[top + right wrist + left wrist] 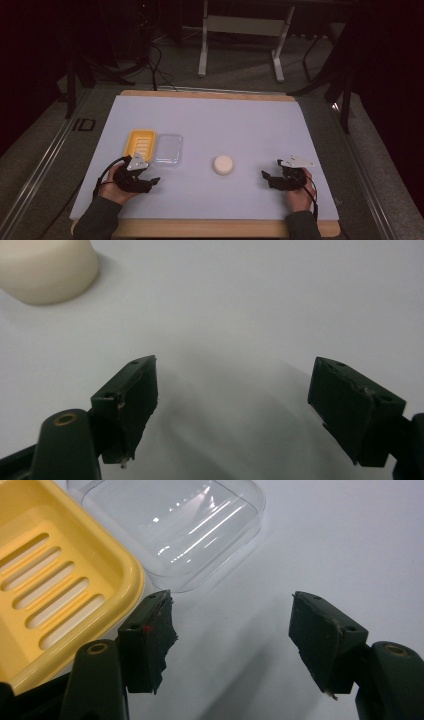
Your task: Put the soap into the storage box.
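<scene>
Pale matte surface (260, 125) carries a slotted yellow plastic soap dish (140, 143) touching a clear glossy plastic lid (168, 148), with a round cream soap bar (223, 165) lying apart, while the left gripper (150, 181) and right gripper (267, 178) rest released and empty, so the opening reach for the soap likely comes next.

Yellow soap dish (60, 590): smooth plastic w/ soft sheen, slotted floor. At its 3 o'clock, clear lid (175, 527): glossy see-thru plastic, bright streaks of glare. Round soap (47, 267): cream, matt, waxy-smooth. Table sheet (240, 125): pale matt, paper-like, no glare; wood edge (210, 229) at 6 o'clock, light, smooth. Left gripper (232, 640) pads: matt black, rubbery, frayed edges. Right gripper (232, 407) pads alike, scuffed corners.
</scene>
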The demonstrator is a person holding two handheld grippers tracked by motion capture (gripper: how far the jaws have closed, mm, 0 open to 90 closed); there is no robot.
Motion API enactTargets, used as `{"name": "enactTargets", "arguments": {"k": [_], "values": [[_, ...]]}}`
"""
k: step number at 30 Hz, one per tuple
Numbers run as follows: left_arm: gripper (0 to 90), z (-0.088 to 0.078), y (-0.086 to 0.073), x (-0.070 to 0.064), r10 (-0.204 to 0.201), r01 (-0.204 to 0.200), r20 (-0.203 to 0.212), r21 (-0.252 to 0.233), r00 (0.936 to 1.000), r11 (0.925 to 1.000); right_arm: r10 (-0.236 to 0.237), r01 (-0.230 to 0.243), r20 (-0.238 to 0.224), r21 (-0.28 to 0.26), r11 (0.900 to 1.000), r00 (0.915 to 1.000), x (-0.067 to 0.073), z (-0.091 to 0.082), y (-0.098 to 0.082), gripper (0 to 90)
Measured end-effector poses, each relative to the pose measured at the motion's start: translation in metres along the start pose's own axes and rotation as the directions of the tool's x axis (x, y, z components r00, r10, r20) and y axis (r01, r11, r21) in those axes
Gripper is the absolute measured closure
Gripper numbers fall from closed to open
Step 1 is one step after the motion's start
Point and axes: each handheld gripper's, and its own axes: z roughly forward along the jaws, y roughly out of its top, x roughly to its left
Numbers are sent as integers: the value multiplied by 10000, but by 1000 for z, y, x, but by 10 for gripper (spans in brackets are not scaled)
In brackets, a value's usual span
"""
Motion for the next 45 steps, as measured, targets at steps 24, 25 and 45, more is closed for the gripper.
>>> {"name": "enactTargets", "arguments": {"k": [24,25,45], "values": [[343,14,27,-9,1023,-1050,728,333,9921,9939,-274,278,121,-279,9992,9996,3,-3,-2,210],[344,14,27,-9,1023,-1050,728,333,9921,9939,-274,278,121,-279,9992,9996,3,-3,-2,210],[329,23,61,-15,2221,-2310,1468,460,9639,9719,-275,278,138,-271,9992,9995,3,-3,-2,209]]}}
